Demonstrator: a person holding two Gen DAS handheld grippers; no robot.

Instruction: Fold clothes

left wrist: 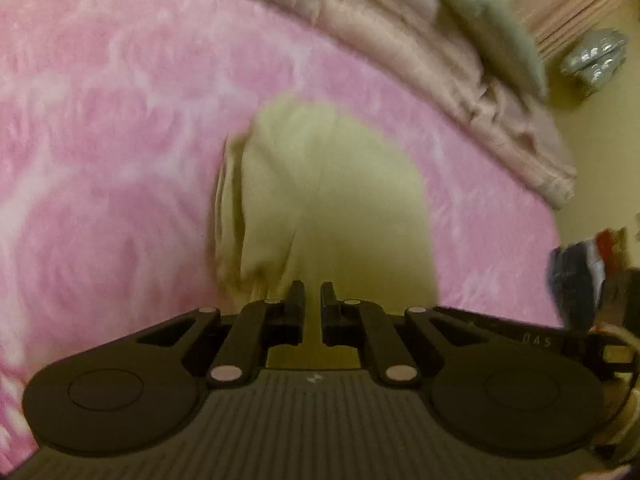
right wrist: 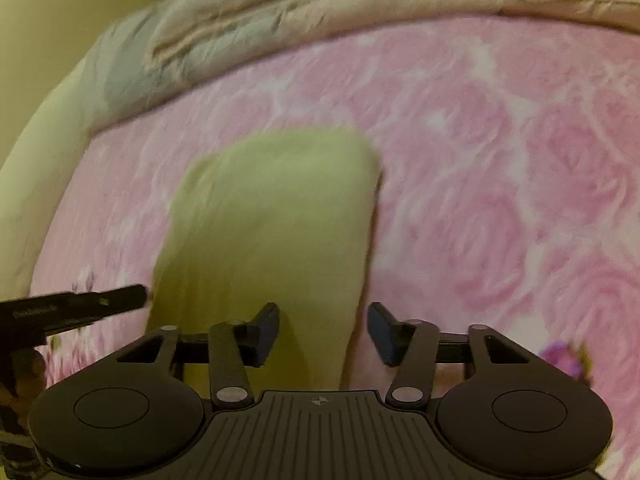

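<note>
The yellow-green garment (right wrist: 272, 216) lies folded on the pink rose-patterned bed (right wrist: 500, 184). The right tool (right wrist: 323, 330) hovers low over its near edge, its 2 fingers wide apart. The left tool (left wrist: 313, 298) points along the garment, fingers nearly together, gripping nothing visible.

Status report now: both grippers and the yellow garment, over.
Left gripper nearly closed, grip unclear. Right gripper open, empty. Yellow garment folded, flat on pink bedspread. Beige quilt bunched beyond, clear of it.
</note>
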